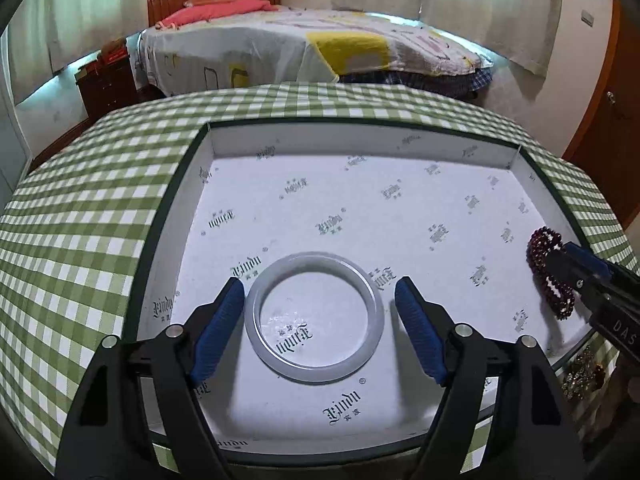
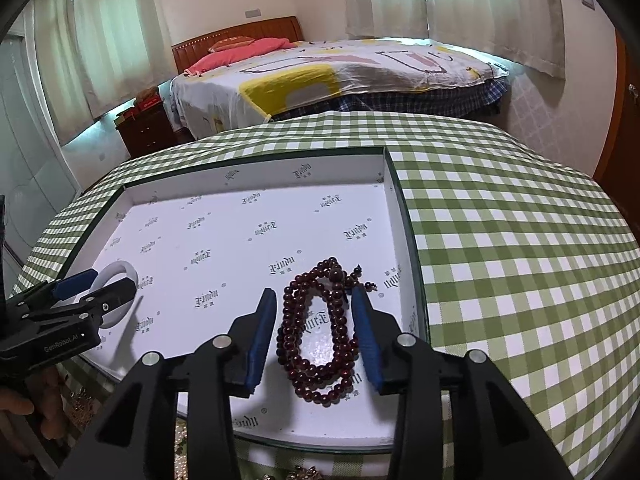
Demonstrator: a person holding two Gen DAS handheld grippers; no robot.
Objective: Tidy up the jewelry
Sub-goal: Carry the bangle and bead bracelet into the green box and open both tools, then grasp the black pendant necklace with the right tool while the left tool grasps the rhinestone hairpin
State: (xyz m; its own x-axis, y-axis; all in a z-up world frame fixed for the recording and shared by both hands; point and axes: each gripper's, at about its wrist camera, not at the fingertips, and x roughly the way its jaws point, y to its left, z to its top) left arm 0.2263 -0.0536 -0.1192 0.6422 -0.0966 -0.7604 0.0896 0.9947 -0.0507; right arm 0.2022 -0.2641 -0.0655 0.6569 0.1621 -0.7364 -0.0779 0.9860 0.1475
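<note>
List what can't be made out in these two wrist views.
- Jewelry pile on the checked cloth, left wrist view: too small, cut by the right gripper.
- White bangle, right wrist view: half hidden behind the left gripper.
- Bead bracelet, left wrist view: partly covered by right gripper.

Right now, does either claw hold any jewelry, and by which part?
Nothing is held. The left claw stands open around the white bangle, and the right claw stands open around the dark red bead strand; both lie in the tray.
</note>
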